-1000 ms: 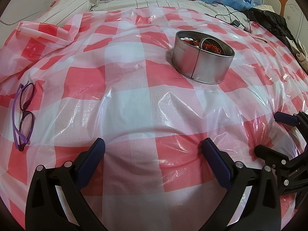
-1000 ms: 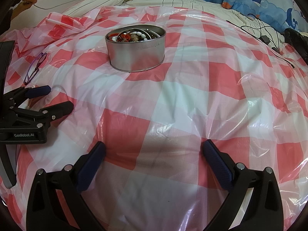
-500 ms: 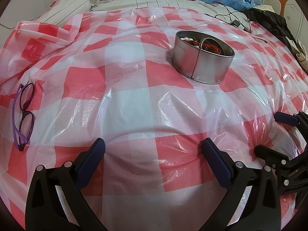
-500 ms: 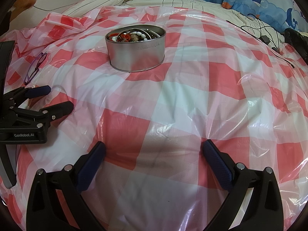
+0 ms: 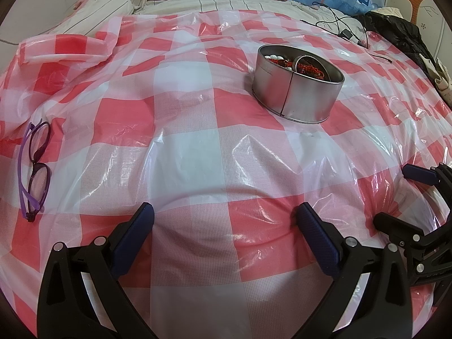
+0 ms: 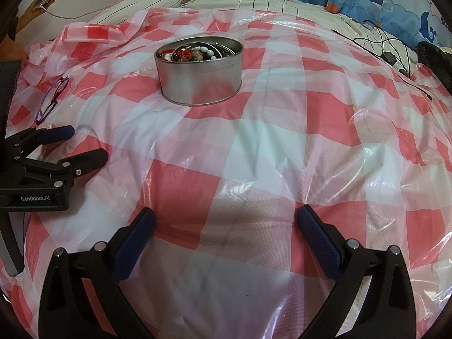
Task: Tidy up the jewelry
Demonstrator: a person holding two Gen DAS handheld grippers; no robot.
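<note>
A round silver tin (image 5: 298,90) stands on the red-and-white checked plastic sheet, far from both grippers; it also shows in the right wrist view (image 6: 199,73). Red and white bead jewelry (image 5: 299,66) lies inside it, also seen in the right wrist view (image 6: 188,52). My left gripper (image 5: 224,214) is open and empty, low over the sheet. My right gripper (image 6: 226,216) is open and empty, to the right of the left one. Each gripper shows at the edge of the other's view.
Purple glasses (image 5: 34,166) lie on the sheet at the left, also seen in the right wrist view (image 6: 52,99). Blue patterned pillows (image 6: 381,5) and a striped cloth (image 5: 93,14) lie at the back. A black cable (image 5: 341,25) and dark clothing (image 5: 401,36) lie at the back right.
</note>
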